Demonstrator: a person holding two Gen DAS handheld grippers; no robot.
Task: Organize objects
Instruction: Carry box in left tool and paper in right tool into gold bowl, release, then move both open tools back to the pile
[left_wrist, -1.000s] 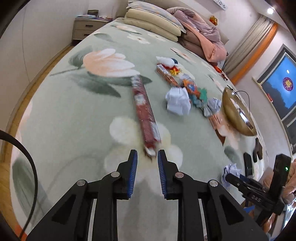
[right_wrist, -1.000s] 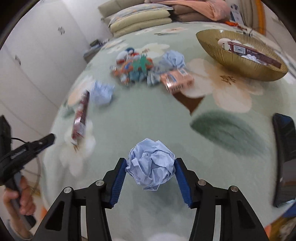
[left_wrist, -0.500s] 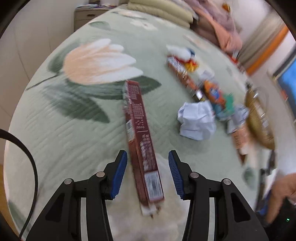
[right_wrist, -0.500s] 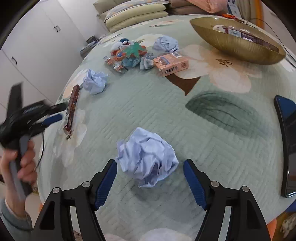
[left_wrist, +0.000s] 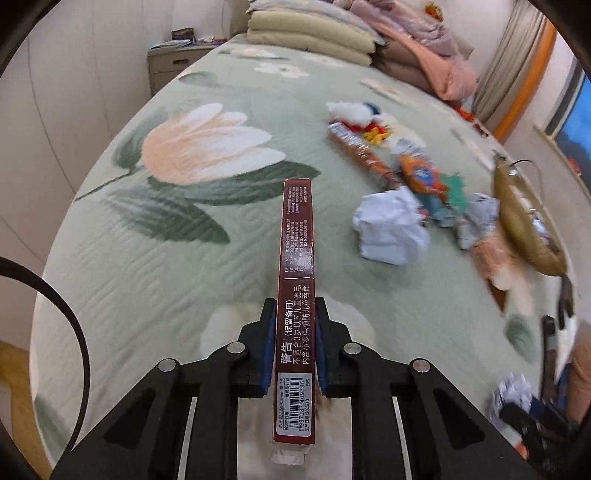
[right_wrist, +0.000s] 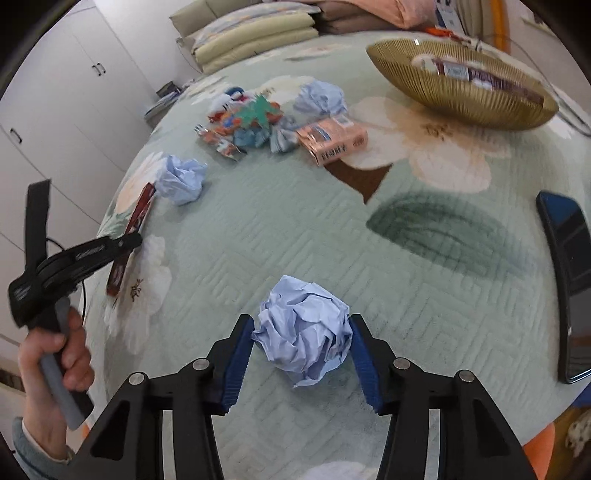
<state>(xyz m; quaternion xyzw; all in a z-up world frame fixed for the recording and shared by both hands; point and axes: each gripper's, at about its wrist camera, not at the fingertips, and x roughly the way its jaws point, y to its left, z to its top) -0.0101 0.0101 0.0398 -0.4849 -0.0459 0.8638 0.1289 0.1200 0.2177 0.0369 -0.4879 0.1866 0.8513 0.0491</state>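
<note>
left gripper: has just closed, clamped on the maroon pen box
right gripper: has just narrowed, pads touching the crumpled blue paper ball on the bed

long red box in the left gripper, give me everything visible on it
The long red box is slim, maroon printed cardboard with white Chinese text, a barcode label at its near end and a pale flap below. The left gripper is shut on its near part; the far end points out over the green floral bedspread.
</note>
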